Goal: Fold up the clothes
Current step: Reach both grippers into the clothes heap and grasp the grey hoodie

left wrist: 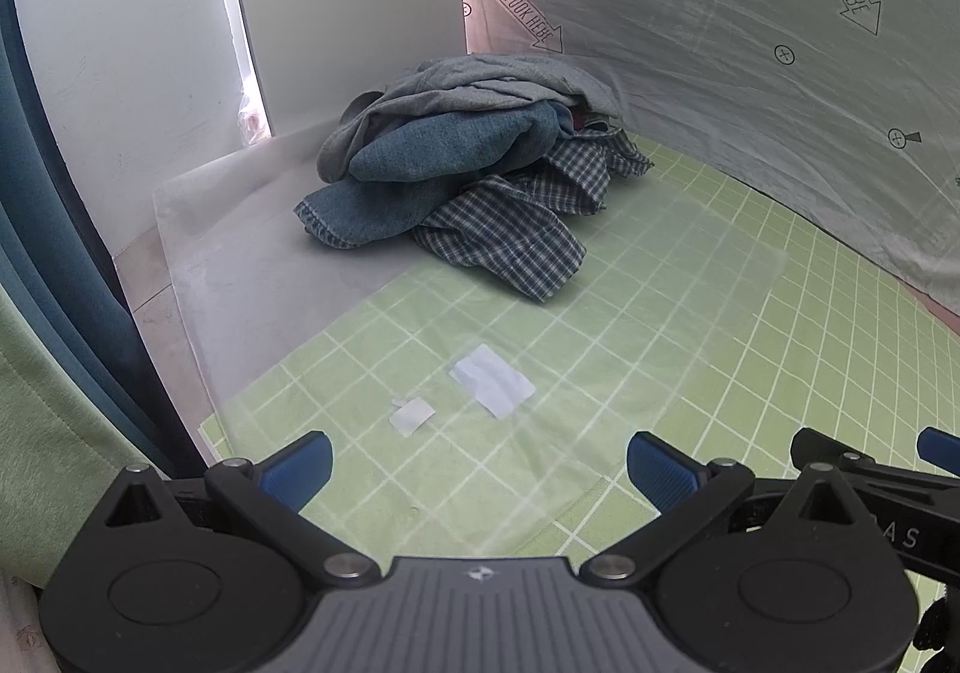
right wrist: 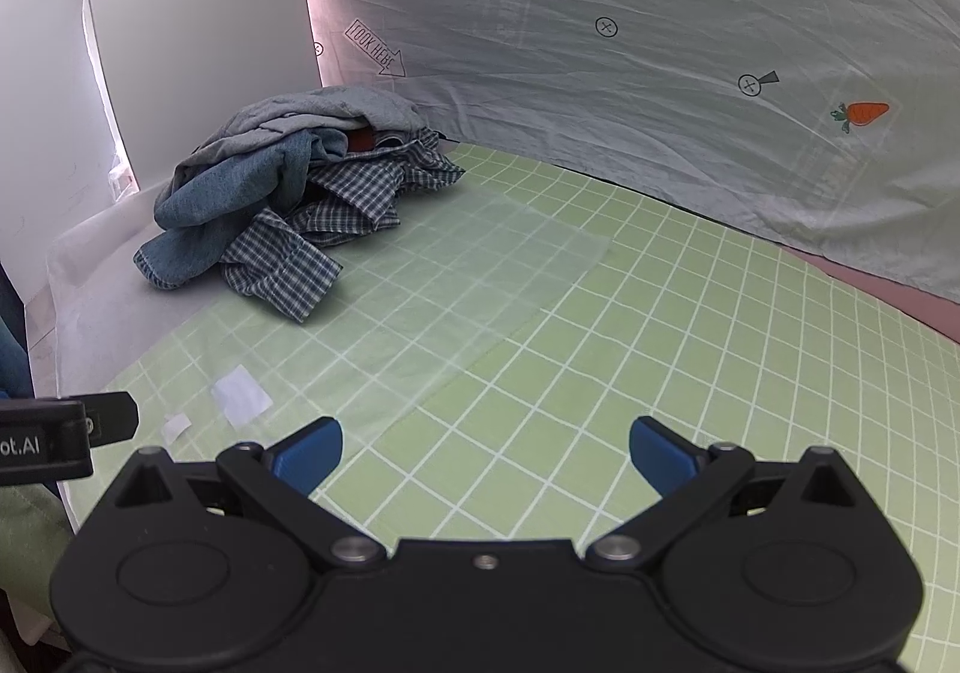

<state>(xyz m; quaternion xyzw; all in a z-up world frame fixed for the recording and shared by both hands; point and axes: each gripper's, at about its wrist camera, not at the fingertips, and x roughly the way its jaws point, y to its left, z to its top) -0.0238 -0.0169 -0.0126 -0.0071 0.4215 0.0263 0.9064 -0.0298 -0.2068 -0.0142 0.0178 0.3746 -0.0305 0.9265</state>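
Here both grippers hang over a green checked cloth (right wrist: 600, 373), side by side and near each other. The left gripper (left wrist: 480, 469) has its blue fingers (left wrist: 300, 469) spread wide with nothing between them, and the right gripper (right wrist: 486, 454) is just as wide and just as empty.

Well ahead of both, and off to the left of the right gripper, sits a heap of clothes (left wrist: 468, 175) in the far corner, untouched. A grey top (left wrist: 480, 84) lies on the heap, a pair of jeans (left wrist: 420, 156) below it, and a checked shirt (right wrist: 312, 247) spills out toward the grippers.

A clear plastic sheet (left wrist: 660, 277) lies under the heap. Just ahead of the left gripper are two white paper scraps (left wrist: 492, 380). A pale sheet with carrot prints (right wrist: 660, 72) hangs behind.
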